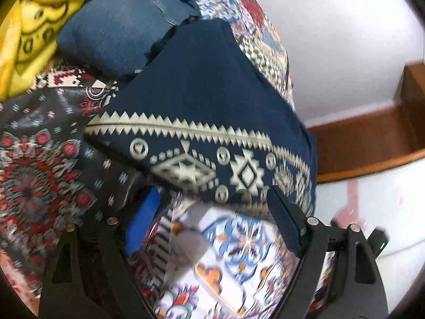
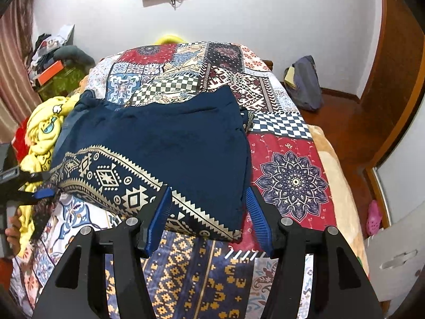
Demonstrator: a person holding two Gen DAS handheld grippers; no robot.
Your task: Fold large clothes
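A folded navy garment (image 2: 170,143) with a cream geometric border lies flat on the patchwork bedspread (image 2: 287,180). In the right wrist view my right gripper (image 2: 209,212) stands open over the garment's near corner. The cloth lies between its blue pads (image 2: 159,218), and neither pad presses on it. My left gripper (image 2: 49,184) shows at the garment's left end, with a hand behind it. In the blurred left wrist view the garment's border (image 1: 202,164) lies just ahead of my left gripper (image 1: 212,207), whose fingers stand wide apart and hold nothing.
A yellow cartoon-print cloth (image 2: 45,138) and folded jeans (image 1: 114,26) lie beside the navy garment on the left. A cluttered pile (image 2: 53,61) stands at the back left. A dark bag (image 2: 305,85) and a pink shoe (image 2: 374,212) are on the wooden floor at right.
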